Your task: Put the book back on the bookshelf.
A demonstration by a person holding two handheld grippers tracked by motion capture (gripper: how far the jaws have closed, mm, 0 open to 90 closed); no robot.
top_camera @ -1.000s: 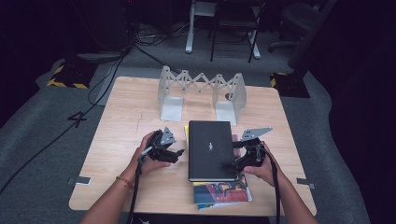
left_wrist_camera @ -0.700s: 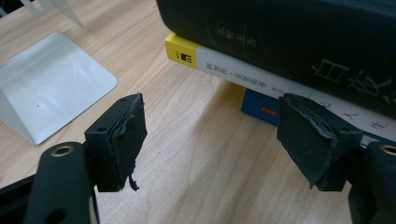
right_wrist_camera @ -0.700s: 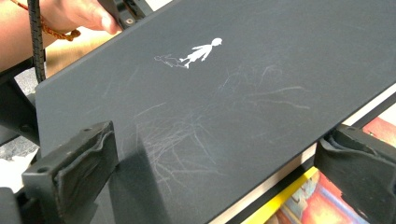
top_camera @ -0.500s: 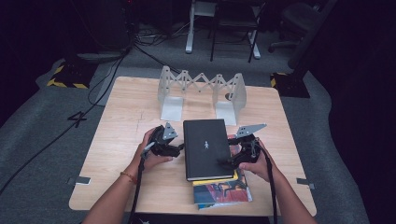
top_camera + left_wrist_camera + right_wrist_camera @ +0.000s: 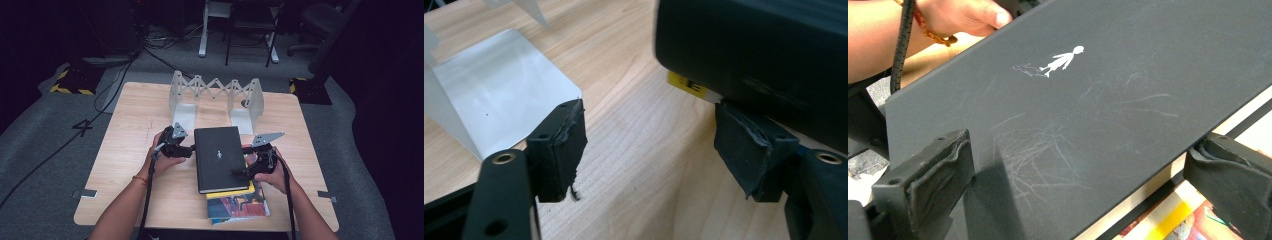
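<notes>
A black book [image 5: 220, 157] with a small white figure on its cover lies on a colourful book [image 5: 240, 205] near the table's front. My left gripper [image 5: 187, 149] is at the black book's left edge. In the left gripper view its jaws [image 5: 651, 145] stand apart over bare wood and have just been closing, with nothing between them; the right pad [image 5: 754, 145] sits just under the black book [image 5: 764, 50]. My right gripper [image 5: 245, 162] straddles the right edge. One pad [image 5: 923, 180] hovers over the cover [image 5: 1098, 100], casting a shadow; the other [image 5: 1233, 180] is below the edge.
A white folding book stand [image 5: 215, 92] stands behind the books, with its flat base plate [image 5: 499, 85] close to my left jaw. Bare wooden table [image 5: 135, 125] spreads to the left and right. The floor around holds cables and chair legs.
My left gripper has moved away from me and up to the black book's left edge, and its jaws have narrowed. The black book has shifted slightly to the left. The right hand has barely moved.
</notes>
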